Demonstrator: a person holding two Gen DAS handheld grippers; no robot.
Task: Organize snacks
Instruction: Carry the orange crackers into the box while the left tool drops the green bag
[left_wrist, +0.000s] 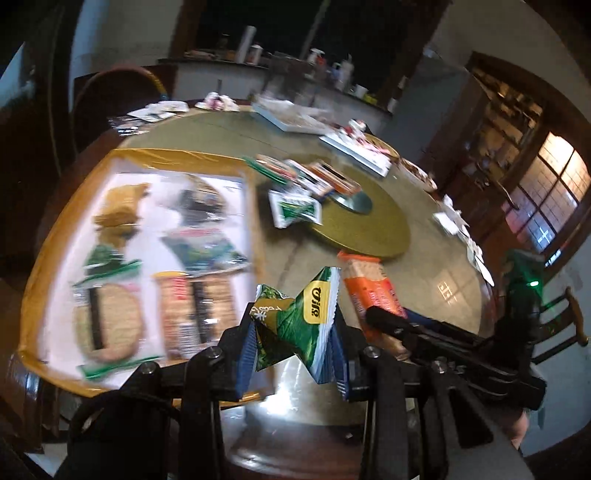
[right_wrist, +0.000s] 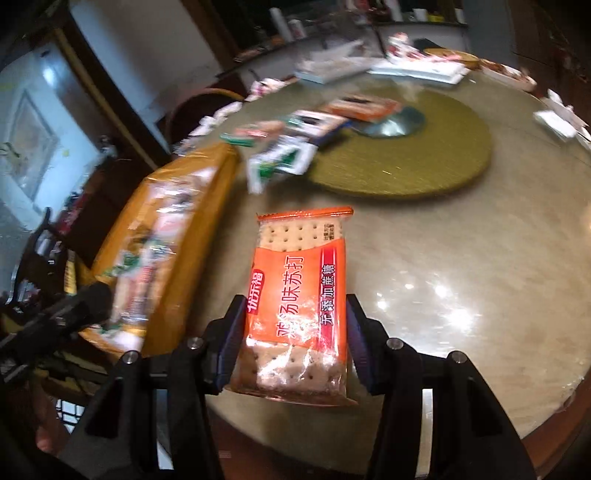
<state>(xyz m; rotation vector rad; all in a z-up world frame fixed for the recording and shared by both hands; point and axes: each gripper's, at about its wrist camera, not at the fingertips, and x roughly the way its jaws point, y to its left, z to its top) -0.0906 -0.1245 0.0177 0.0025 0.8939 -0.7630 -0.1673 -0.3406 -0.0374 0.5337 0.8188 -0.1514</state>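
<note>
my right gripper (right_wrist: 295, 332) clamps orange cracker pack (right_wrist: 299, 306), label "鸡汤味苏打", "无添加蔗糖". my left gripper (left_wrist: 293, 339) pinches crumpled green snack packet (left_wrist: 299, 317); sorting tray (left_wrist: 55, 221) at 10 o'clock.

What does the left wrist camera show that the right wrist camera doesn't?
Only the left wrist view shows the green snack packet clamped in the left gripper, and the box's contents from above. Only the right wrist view shows the printed front of the orange cracker pack held in the right gripper. Both show the orange box, the round mat and loose packets beside it.
</note>
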